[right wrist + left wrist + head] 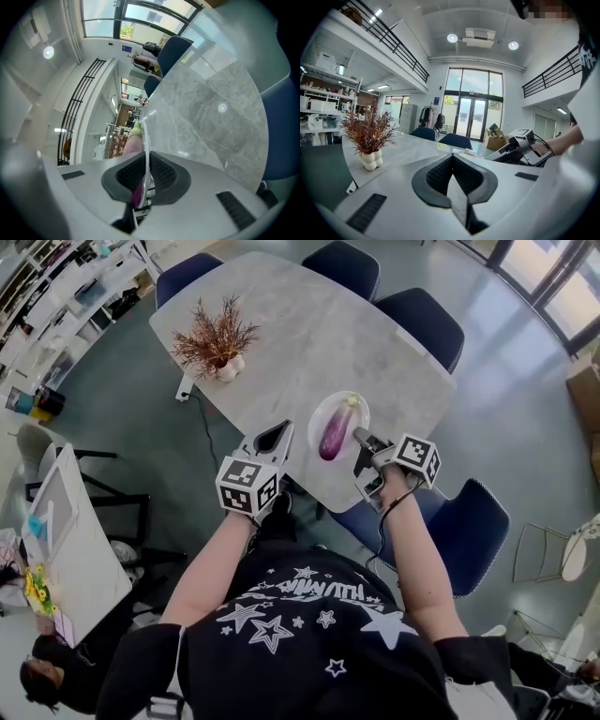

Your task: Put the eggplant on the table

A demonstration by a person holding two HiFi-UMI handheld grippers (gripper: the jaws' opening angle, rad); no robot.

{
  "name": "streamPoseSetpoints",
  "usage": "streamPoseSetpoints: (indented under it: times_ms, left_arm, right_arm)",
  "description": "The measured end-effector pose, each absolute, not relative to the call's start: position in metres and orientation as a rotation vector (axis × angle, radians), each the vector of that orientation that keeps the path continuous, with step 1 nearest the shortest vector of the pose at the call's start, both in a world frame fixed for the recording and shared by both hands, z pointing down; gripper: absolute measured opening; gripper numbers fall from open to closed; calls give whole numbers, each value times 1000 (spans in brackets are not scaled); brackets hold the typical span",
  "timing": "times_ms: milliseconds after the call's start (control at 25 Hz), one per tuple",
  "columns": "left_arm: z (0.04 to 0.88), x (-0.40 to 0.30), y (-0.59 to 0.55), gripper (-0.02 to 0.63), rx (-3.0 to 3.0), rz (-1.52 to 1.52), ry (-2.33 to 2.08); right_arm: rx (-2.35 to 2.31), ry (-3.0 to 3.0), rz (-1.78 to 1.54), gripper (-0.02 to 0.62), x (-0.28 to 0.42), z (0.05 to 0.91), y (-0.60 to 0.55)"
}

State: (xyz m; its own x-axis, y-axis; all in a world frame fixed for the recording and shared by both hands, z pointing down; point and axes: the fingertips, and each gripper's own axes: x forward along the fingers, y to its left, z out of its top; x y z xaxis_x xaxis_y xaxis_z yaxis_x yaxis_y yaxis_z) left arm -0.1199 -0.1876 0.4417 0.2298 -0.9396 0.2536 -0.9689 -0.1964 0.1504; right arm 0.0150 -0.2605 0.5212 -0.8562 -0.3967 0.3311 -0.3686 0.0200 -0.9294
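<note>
Right gripper (361,439): fingers clamped on the near rim of the white plate (360,414). In the right gripper view the rim runs edge-on straight between the pads. Eggplant (335,432) lies lengthwise on the plate, just past the right fingertips and slightly to their left, green stem end pointing away from them. It is on the plate, not on the surface (309,324) itself. Can't tell whether the plate is lifted or resting.

Left gripper (279,434): fingers closed on nothing, pads meeting. Its tips hover just inside the surface's near edge, with the plate just to their right and not touching.

Edges: the plate sits close to the near edge, by the rounded corner, and the right fingers reach in over that edge.

Open room: bare marble ahead of both sets of fingers and to the right of the plate. A dried plant in a white vase (217,341) stands well ahead and left of the left fingers, near the surface's left edge. Blue chairs (420,320) line the far side, and another stands beside the right forearm.
</note>
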Motion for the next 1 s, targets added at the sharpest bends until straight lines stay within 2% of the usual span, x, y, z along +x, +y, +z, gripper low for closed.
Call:
streamPoseSetpoints:
  times_ms: [1000]
  left_arm:
    - [469, -201, -361, 8, 2439, 155, -1387]
  right_arm:
    - [-1196, 2075, -1921, 21, -58, 527, -390]
